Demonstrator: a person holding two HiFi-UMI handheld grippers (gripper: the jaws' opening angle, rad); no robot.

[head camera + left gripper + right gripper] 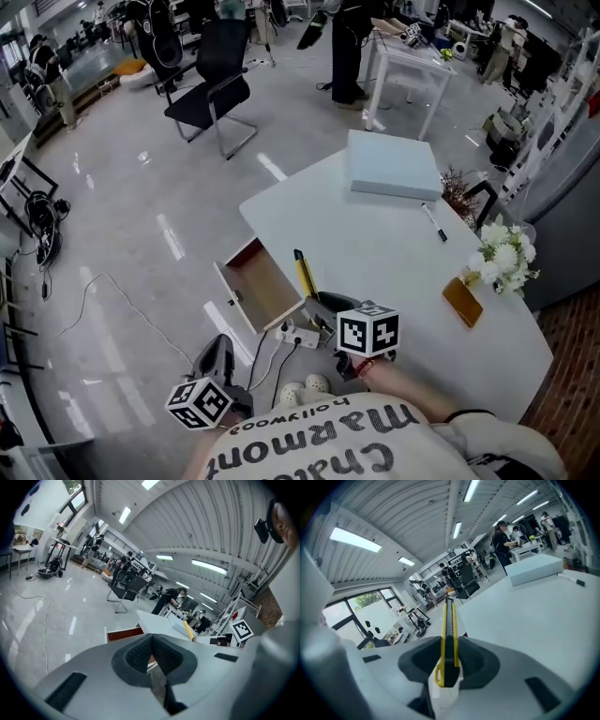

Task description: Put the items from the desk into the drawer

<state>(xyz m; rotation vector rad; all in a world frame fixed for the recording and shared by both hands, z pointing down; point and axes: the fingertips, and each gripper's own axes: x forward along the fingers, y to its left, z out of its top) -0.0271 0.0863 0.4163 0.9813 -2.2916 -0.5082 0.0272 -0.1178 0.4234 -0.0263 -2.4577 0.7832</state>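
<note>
- At the near corner of the desk (pixel 375 253), the right gripper (pixel 446 666) clamped a yellow knife (pixel 304 274) just beside the open drawer (pixel 264 292), which showed nothing inside.
- The left gripper (pixel 151 657) was closed on nothing.
- A pen (pixel 435 223), a brown slab (pixel 463 301) and a pale box (pixel 392 165) lay on the desk, so most of the job seemed left.

From here the hall reads evenly bright. The ceiling light strips (pixel 354 539) burn out to plain white in both gripper views, and a window (pixel 77 498) adds daylight at the upper left of the left gripper view. The glossy floor (pixel 141 187) throws back pale streaks of glare. On the white desk (pixel 375 244) I find only faint, soft shadows. Both gripper views bend hard and go black at the corners. The left gripper (pixel 151 656) looks soft close to its lens, while the yellow utility knife (pixel 448 634) is sharp.
</note>
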